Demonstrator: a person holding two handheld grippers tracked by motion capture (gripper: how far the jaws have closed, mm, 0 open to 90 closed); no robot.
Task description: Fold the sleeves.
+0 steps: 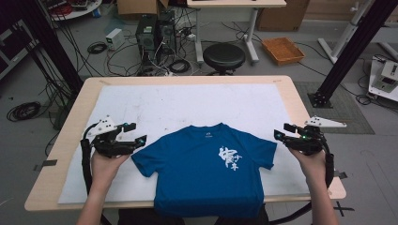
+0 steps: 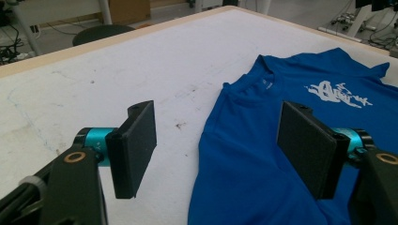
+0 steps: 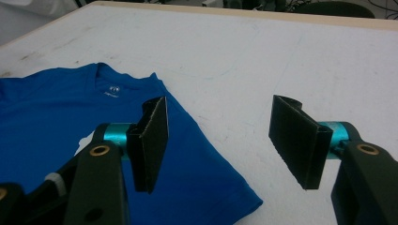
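Observation:
A blue T-shirt (image 1: 206,168) with a white print on the chest lies flat, front up, on the white sheet; its hem hangs over the near table edge. My left gripper (image 1: 135,133) hovers just left of the shirt's left sleeve, jaws open and empty. In the left gripper view the blue T-shirt (image 2: 281,131) lies below and right of the left gripper (image 2: 218,147). My right gripper (image 1: 280,131) hovers just right of the right sleeve, open and empty. In the right gripper view the sleeve (image 3: 216,187) of the blue T-shirt (image 3: 56,112) lies under the right gripper (image 3: 220,140).
A white sheet (image 1: 187,105) covers most of the wooden table (image 1: 187,80). Behind the table stand a black stool (image 1: 224,56), computer towers (image 1: 155,30) amid cables, and an orange tray (image 1: 283,50) on the floor. Black frame posts (image 1: 347,51) rise at both sides.

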